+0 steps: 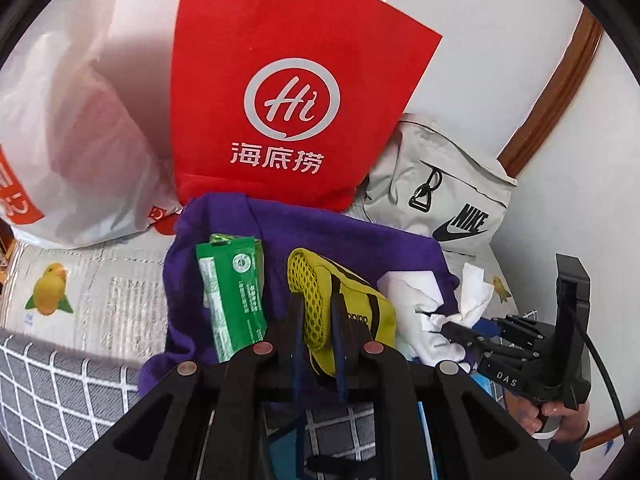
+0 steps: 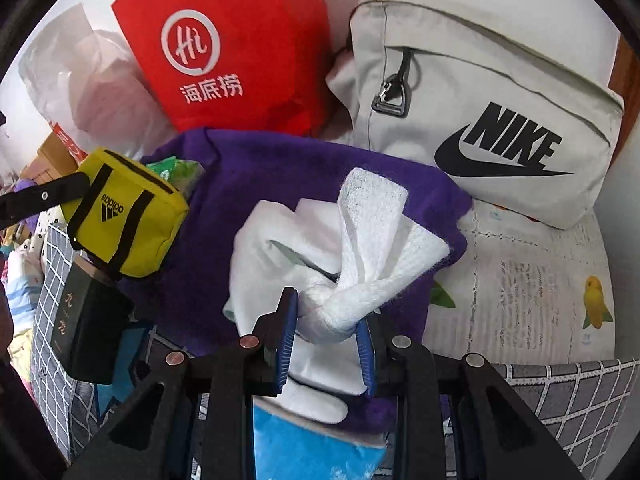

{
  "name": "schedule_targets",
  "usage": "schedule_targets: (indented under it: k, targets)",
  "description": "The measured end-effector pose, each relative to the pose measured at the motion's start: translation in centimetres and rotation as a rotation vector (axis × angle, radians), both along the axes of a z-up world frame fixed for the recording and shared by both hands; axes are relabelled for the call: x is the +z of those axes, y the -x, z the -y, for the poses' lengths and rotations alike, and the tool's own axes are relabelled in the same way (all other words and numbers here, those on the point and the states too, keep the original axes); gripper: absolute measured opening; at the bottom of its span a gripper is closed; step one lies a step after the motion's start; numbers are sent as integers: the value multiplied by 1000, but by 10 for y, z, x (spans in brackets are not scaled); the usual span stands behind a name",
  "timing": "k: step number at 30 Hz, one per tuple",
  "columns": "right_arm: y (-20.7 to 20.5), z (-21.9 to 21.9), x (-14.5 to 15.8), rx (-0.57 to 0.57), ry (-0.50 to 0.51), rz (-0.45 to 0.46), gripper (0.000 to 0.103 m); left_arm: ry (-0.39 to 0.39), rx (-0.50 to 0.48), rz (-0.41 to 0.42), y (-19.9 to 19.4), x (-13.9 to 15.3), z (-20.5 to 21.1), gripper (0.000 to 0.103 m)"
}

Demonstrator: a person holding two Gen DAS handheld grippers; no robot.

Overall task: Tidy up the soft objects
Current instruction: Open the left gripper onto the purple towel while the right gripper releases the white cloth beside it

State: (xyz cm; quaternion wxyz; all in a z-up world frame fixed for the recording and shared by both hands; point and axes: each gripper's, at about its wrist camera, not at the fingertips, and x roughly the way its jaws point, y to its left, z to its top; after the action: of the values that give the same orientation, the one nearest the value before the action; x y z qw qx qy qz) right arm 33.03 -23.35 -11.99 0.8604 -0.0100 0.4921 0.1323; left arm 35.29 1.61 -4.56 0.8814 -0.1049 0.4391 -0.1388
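Nearest, the left gripper is clamped on the yellow Adidas pouch, and the right gripper pinches a knotted white cloth. Both soft items sit over a purple towel, a green wipes packet left of the pouch. Beyond stand a red paper bag, a grey Nike bag to its right and a white plastic bag far left.

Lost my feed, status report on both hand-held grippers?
Left hand-held gripper shut on yellow pouch. Right hand-held gripper shut on white cloth. Both over purple towel. Nothing blocking.
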Motion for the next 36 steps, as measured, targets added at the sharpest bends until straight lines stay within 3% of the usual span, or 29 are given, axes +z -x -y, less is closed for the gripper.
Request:
schedule_targets:
  k: [9, 20, 25, 27, 30, 35, 36]
  targets:
    - [-16, -8, -22, 47, 16, -85, 29, 13, -13, -23, -30, -17, 13, 13]
    - [-26, -1, -23, 21, 35, -56, 32, -33, 1, -81, -59, -51, 23, 13]
    - [-20, -9, -14, 44, 107, 3, 57, -77, 3, -94, -66, -58, 26, 15]
    - [-18, -12, -12, 50, 133, 28, 61, -92, 6, -97, -68, -59, 27, 16]
    - [-15, -13, -8, 71, 124, 37, 63, -110, 10, -106, -70, -60, 26, 20]
    - [-17, -14, -4, 74, 108, 57, 64, -109, 20, -97, -65, -51, 22, 51]
    - [-17, -14, -2, 69, 104, 62, 64, -105, 24, -93, -63, -48, 20, 52]
